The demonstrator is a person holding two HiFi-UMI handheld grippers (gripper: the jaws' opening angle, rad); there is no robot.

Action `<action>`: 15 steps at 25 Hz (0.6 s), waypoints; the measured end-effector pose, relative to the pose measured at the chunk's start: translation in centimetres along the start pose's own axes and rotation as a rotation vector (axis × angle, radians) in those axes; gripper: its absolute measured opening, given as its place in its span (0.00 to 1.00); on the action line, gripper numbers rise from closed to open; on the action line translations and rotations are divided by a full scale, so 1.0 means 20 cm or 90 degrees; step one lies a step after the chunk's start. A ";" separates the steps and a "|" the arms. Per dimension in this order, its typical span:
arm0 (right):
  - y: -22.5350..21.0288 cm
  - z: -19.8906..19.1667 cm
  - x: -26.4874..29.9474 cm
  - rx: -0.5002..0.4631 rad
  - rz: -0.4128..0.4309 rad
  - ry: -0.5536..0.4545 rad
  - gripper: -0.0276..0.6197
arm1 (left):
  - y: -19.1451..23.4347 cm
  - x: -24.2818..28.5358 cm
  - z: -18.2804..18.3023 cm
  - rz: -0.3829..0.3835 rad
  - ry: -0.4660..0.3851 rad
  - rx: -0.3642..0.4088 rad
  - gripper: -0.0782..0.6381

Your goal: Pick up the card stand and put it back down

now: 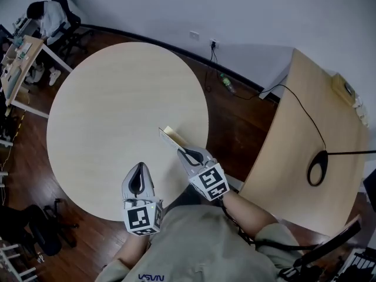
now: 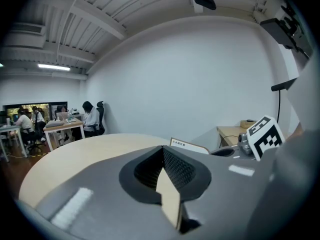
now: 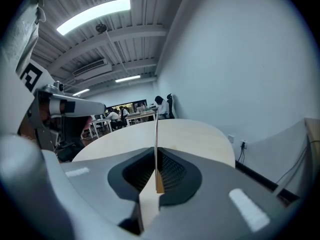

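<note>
The card stand (image 1: 171, 136) is a thin pale wooden card near the round table's (image 1: 117, 110) right edge. My right gripper (image 1: 184, 153) is shut on its near end. In the right gripper view the card stand (image 3: 156, 144) runs edge-on, upright, between the closed jaws of the right gripper (image 3: 156, 170). Whether it rests on the table or hangs just above it I cannot tell. My left gripper (image 1: 139, 170) hovers over the table's near edge, shut with nothing in it. From the left gripper (image 2: 165, 160) view, the card stand (image 2: 189, 146) shows to the right, ahead of the jaws.
A second wooden desk (image 1: 317, 134) stands at the right with a black cable and a ring-shaped object (image 1: 317, 170) on it. Desks, chairs and a seated person (image 1: 44, 16) are at the far left. Dark wooden floor (image 1: 235, 122) lies between the tables.
</note>
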State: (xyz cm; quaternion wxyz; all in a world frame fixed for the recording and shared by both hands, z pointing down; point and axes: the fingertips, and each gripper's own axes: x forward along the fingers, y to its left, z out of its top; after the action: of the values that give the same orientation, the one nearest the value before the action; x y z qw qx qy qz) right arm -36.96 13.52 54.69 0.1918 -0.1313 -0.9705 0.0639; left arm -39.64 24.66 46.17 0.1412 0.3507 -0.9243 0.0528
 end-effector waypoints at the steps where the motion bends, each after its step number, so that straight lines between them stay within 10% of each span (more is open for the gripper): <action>1: 0.00 -0.04 0.05 0.000 0.002 0.010 0.07 | 0.03 0.00 -0.02 0.003 0.008 -0.002 0.12; 15: -0.06 -0.37 0.34 0.022 0.025 0.086 0.07 | 0.13 0.10 -0.14 0.006 0.061 -0.027 0.12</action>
State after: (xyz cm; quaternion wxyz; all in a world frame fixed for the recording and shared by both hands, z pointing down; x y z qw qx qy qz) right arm -40.51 14.92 64.09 0.2574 -0.1511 -0.9514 0.0752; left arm -42.22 25.86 49.55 0.1927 0.3403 -0.9190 0.0506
